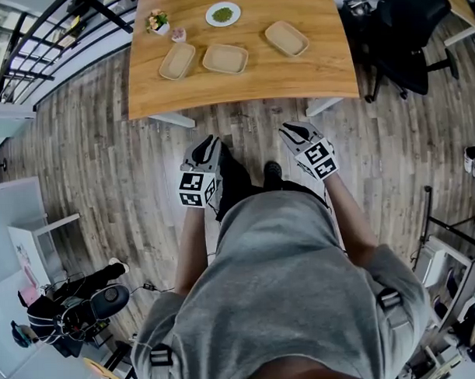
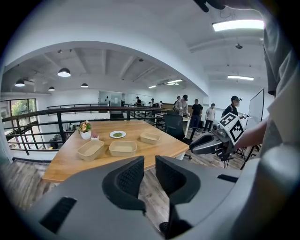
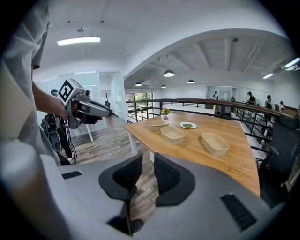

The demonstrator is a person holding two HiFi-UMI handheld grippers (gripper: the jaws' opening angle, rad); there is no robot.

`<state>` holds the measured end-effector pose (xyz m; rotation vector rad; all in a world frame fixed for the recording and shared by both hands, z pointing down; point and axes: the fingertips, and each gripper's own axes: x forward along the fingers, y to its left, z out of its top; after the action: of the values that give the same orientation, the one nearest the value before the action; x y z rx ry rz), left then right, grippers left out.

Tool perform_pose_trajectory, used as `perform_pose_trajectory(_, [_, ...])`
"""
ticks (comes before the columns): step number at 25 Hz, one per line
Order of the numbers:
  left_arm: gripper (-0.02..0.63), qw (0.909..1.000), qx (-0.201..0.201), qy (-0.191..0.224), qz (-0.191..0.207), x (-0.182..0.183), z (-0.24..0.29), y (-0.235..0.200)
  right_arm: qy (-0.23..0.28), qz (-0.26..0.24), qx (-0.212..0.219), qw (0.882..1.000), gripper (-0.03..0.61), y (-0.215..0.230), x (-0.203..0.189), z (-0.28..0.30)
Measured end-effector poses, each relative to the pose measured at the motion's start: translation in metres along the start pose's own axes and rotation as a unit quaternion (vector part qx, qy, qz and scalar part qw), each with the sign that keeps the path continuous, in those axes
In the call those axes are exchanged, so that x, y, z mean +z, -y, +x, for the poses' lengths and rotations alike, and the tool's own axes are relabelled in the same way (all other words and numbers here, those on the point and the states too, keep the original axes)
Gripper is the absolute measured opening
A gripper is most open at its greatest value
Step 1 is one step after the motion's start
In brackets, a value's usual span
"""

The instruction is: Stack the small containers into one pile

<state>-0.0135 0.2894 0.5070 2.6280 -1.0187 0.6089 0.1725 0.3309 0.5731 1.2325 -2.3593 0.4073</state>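
Three small containers are seen on the wooden table (image 1: 296, 80), none stacked: the left container (image 1: 177, 61) and the middle container (image 1: 225, 58) are set just beside each other near the table's centre, and the right container (image 1: 287, 38) is set apart from them, toward the right edge. All three are tan, shallow and rectangular, and appear empty. Behind them a white plate (image 1: 223, 14) with something green on it is seen, and a small flower pot (image 1: 158, 23) is placed at the far left corner. A black office chair (image 1: 407, 31) is parked at the table's right. The left gripper (image 1: 207, 143) and the right gripper (image 1: 294, 129) are held over the wood floor (image 1: 104, 151) in front of the person, short of the table and well apart from the containers. In the left gripper view the jaws are seen parted by a narrow gap, with nothing between them. In the right gripper view the same is seen: a narrow gap, nothing held.
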Motion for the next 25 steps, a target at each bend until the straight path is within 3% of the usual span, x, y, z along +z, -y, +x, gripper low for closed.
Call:
perform_pose_trajectory(3, [0.142, 1.0, -0.001, -0.001, -0.003, 0.001, 0.002, -0.002, 0.011, 0.011, 0.002, 1.0, 0.17, 0.001, 0.007, 0.001])
perform_pose_trajectory(8, [0.252, 1.0, -0.002, -0.002, -0.003, 0.002, 0.009, -0.006, 0.008, 0.011, -0.002, 1.0, 0.257, 0.002, 0.006, 0.006])
perform_pose_trajectory(25, [0.267, 0.999, -0.044, -0.001, -0.006, 0.018, 0.028, -0.067, -0.005, 0.035, -0.04, 0.999, 0.275, 0.008, 0.03, 0.048])
